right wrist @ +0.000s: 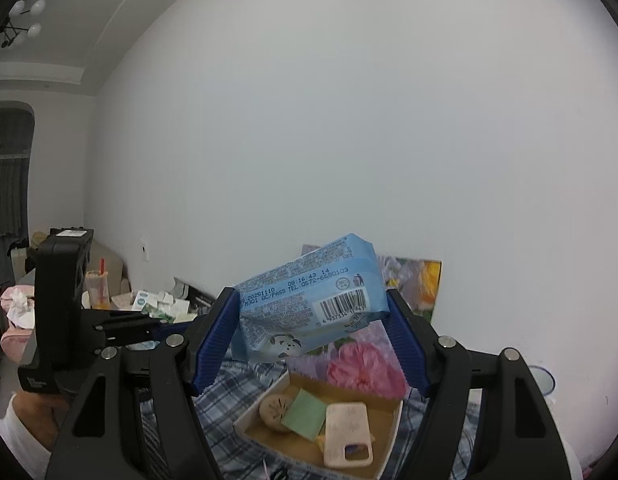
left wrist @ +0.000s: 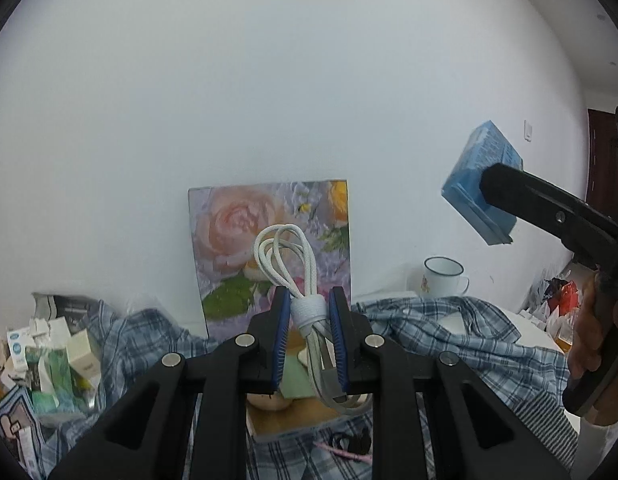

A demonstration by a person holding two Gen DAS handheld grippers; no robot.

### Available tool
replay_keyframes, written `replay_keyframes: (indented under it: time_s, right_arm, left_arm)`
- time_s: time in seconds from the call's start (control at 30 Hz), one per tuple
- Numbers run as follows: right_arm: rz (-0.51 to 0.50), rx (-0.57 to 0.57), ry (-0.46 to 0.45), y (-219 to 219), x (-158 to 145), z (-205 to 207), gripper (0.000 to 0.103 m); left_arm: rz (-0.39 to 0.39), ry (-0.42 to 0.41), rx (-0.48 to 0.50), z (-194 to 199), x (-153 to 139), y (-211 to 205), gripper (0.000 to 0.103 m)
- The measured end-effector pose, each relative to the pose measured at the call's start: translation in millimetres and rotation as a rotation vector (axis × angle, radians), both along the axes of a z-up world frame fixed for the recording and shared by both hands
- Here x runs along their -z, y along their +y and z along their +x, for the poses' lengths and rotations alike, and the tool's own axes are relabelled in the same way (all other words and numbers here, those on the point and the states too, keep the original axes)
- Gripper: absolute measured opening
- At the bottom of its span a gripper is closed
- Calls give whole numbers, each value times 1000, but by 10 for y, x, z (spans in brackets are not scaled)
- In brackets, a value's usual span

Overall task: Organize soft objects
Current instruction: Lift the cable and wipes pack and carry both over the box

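My left gripper is shut on a coiled white cable, its loops standing up above the blue pads, held in the air over the table. My right gripper is shut on a light blue tissue pack with a barcode, tilted between the pads; the same pack shows high at the right in the left wrist view. Below lies a shallow cardboard box holding a pink phone case, a green cloth and a round tan piece.
A blue plaid shirt covers the table. A floral bag leans on the white wall, a white enamel mug beside it. Small cartons pile at the left. A hand holds the right gripper's handle.
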State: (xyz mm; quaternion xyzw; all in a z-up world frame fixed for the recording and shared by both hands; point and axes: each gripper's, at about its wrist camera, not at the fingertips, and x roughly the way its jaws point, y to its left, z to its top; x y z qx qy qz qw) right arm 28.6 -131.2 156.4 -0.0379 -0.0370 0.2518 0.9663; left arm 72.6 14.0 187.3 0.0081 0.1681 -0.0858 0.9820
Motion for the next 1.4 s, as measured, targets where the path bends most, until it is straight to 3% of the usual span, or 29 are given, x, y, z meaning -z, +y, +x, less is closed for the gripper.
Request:
replay_keyframes:
  time_s: [0.2,0.47,0.77,1.03,1.4]
  right_arm:
    - [19,21,-30,-5,-102,162,71]
    - [53,34,23,-24,-49,617,71]
    - [73,29,118,-42,211,1067,71]
    - [101,36,192,-61,413,1358,71]
    - [58,38,269,165,758,1697,71]
  left_arm:
    - [2,-22,-9,177,-100,-5,21]
    - [-28,1,-38,546,-50,38,21]
    - [-16,88,-54,1032,210,38,21]
    - [8,143,-55,1213,587,-49,21]
    - [27,212,-55,1434,958,-112,21]
